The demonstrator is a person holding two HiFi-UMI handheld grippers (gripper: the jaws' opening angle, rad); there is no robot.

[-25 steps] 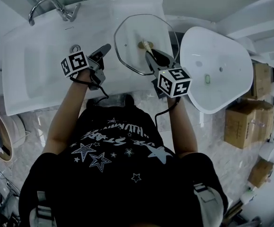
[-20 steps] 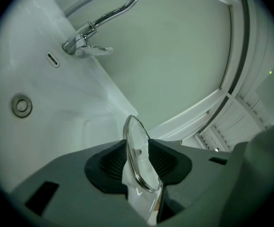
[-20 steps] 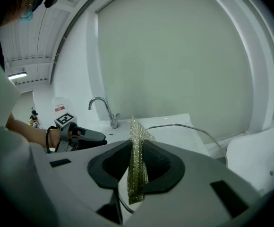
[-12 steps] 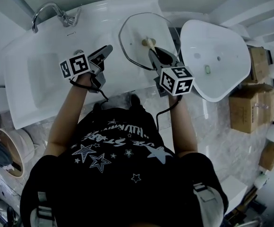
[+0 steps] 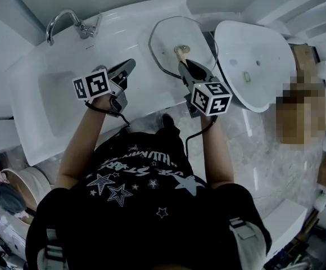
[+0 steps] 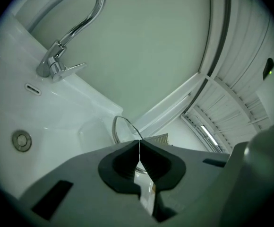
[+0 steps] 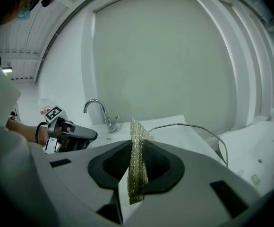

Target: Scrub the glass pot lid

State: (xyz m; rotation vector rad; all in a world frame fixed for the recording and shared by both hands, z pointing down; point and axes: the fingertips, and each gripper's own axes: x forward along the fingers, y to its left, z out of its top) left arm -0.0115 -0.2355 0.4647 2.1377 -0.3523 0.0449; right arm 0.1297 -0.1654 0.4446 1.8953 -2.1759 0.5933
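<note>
Glass pot lid (image 5: 166, 38) lies flat on the white worktop (image 5: 135, 35), to the right of the sink basin (image 5: 56, 100) and tap (image 5: 67, 18), in front of a person seen from above. The lid is roughly round, so it has no long side to line up with. The right gripper (image 5: 184, 66) is the nearer one. It reaches over the lid's near edge and points toward the middle, with its fingers clamped on a strip of gold mesh scouring cloth (image 7: 137, 164). The cloth stands up out of the fingers and sticks out past their tips toward the glass. Whether it touches the glass cannot be told from these views. The left gripper (image 5: 128, 66) sits near the lid's left rim and clear of it, above the worktop between basin and lid. Its fingers have just been closing and now meet tip to tip with nothing between them. The lid lies ahead and to the right of those closed fingers. Judging by this, the scrubbing falls to the right hand, while the left is placed to steady the rim.
</note>
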